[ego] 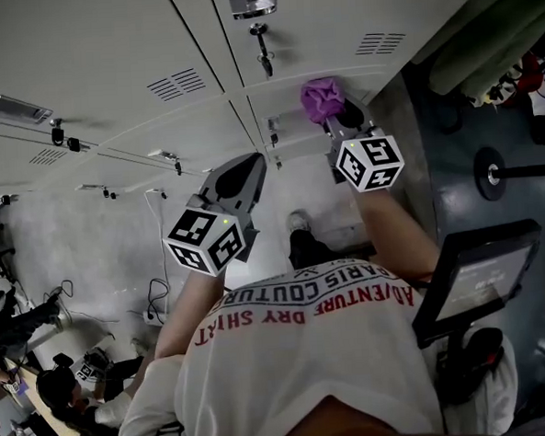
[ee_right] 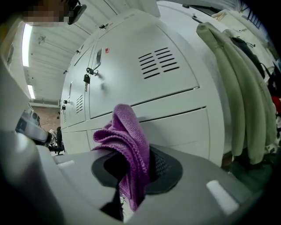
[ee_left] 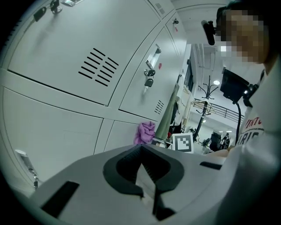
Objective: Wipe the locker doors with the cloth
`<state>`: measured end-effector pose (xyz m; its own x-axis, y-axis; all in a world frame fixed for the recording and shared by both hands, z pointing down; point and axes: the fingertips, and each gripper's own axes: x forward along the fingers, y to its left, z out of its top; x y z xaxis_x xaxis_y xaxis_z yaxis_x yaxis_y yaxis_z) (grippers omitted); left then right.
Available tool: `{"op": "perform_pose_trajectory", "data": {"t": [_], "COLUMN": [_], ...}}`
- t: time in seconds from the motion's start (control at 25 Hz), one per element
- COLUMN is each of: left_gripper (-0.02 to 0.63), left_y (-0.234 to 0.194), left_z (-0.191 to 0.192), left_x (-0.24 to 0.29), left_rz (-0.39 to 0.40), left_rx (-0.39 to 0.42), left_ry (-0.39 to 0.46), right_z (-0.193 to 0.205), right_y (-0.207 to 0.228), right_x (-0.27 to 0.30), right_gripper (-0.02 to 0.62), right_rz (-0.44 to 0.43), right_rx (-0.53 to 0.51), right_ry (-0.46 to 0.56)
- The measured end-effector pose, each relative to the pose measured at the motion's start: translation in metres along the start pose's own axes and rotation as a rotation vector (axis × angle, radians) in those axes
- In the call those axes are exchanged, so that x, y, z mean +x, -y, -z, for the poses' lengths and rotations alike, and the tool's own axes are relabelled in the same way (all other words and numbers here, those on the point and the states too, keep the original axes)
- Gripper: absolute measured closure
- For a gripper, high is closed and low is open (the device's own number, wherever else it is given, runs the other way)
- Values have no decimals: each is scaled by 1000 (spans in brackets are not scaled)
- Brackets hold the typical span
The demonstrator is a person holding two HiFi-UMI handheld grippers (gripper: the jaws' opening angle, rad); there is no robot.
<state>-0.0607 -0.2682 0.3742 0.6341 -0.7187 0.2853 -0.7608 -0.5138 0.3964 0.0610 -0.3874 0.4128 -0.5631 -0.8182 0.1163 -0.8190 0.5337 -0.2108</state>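
Observation:
A purple cloth is bunched against the white locker doors, pinched in my right gripper. In the right gripper view the cloth rises out of the shut jaws in front of a vented locker door. My left gripper hangs lower and to the left, a short way off the doors, shut with nothing in it. The left gripper view shows its jaws closed together, with the cloth and the right gripper's marker cube beyond them.
Padlocks and handles stick out of the locker doors. Green coats hang to the right of the lockers. A monitor on a stand is at my right. Cables and a power strip lie on the floor at left.

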Motion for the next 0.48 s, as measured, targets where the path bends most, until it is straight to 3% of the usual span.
{"op": "perform_pose_trajectory", "data": {"t": [0.48], "left_gripper": [604], "left_y": [9], "left_z": [14], "left_x": [6], "left_rz": [20], "left_rx": [10], "left_ry": [-38], "right_z": [-12], "right_y": [89], "right_x": [-39], "right_gripper": [522], "right_rz": [178], "right_rx": [67], "right_ry": [43]}}
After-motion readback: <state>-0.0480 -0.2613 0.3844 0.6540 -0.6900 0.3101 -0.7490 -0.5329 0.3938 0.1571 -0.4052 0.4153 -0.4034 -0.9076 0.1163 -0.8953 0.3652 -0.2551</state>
